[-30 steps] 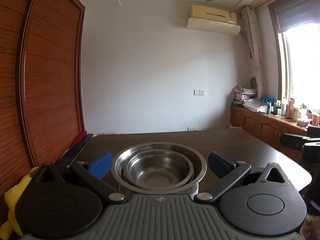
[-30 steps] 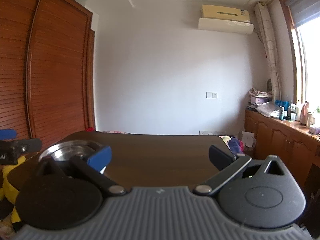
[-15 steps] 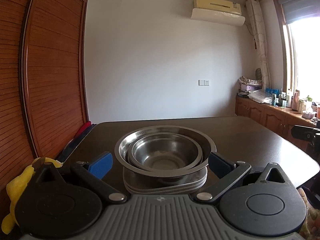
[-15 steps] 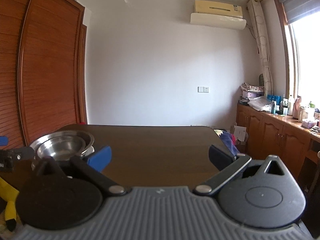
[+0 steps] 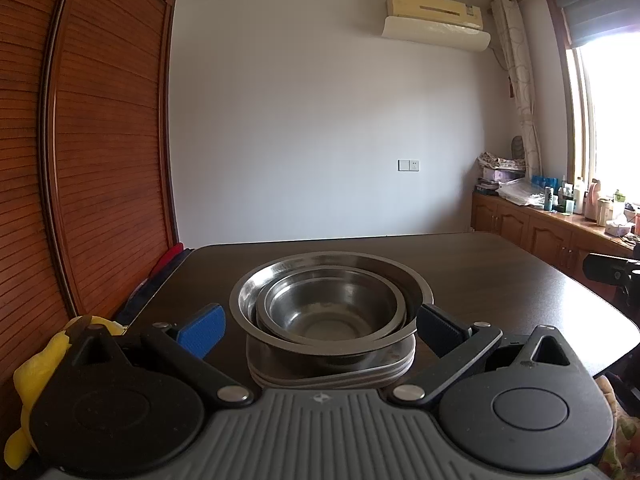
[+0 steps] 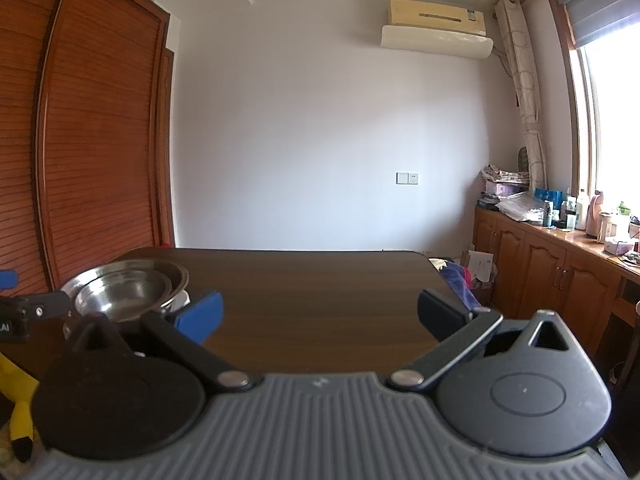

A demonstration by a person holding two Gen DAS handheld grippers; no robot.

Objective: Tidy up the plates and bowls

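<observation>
Two nested steel bowls [image 5: 332, 304] rest on a stack of flat plates [image 5: 332, 372] near the front left of the dark wooden table [image 5: 500, 280]. My left gripper [image 5: 320, 326] is open, its blue-padded fingers on either side of the stack without touching it. In the right wrist view the same bowls [image 6: 124, 288] appear at the left. My right gripper [image 6: 320, 316] is open over bare table [image 6: 320, 292], well to the right of the stack, holding nothing. The left gripper's body [image 6: 28, 312] shows at that view's left edge.
A slatted wooden wardrobe [image 5: 80, 160] runs along the left. A yellow soft toy [image 5: 32, 372] sits at the table's left near corner. A wooden cabinet [image 6: 560, 264] with bottles stands under the window at right. Cloth [image 6: 460, 276] lies beyond the table's far right corner.
Both grippers have risen and pulled back slightly, so the plates under the bowls now show. The stack itself has not moved.
</observation>
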